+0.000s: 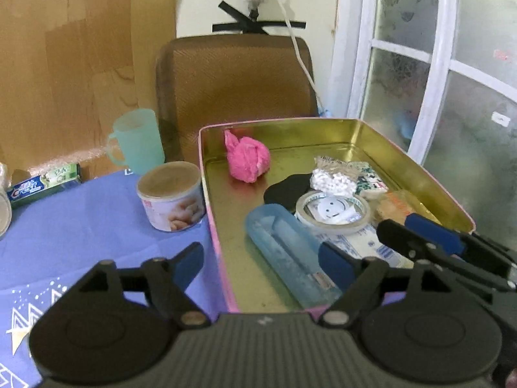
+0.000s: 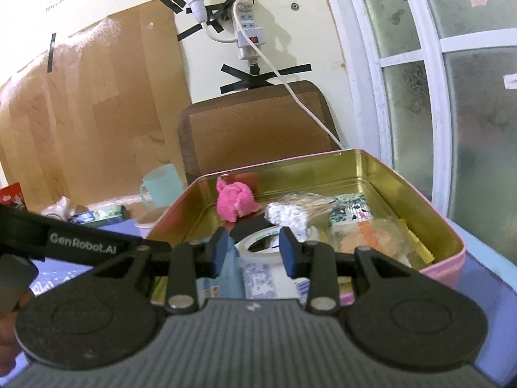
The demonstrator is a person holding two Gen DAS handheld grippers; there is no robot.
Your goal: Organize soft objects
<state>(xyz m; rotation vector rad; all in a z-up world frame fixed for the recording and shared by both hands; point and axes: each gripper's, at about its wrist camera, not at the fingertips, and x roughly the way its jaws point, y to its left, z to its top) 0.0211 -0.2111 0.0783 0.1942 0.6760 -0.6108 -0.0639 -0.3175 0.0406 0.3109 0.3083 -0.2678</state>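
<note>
Broadly, the worktop (image 1: 80, 220) under its purple cloth carried a gold-lined tin box (image 1: 420, 174) with pink outer walls. Inside, a pink soft bundle (image 1: 247, 158) sat near the far left corner, well apart from a blue plastic case (image 1: 287, 249), a tape roll (image 1: 332, 211) and a bag of white beads (image 1: 332, 181). The left tool (image 1: 261, 263) hovered over the box's near edge with its blue pads wide apart; the right tool (image 2: 253, 250) stood over the tape roll, pads apart and empty
</note>
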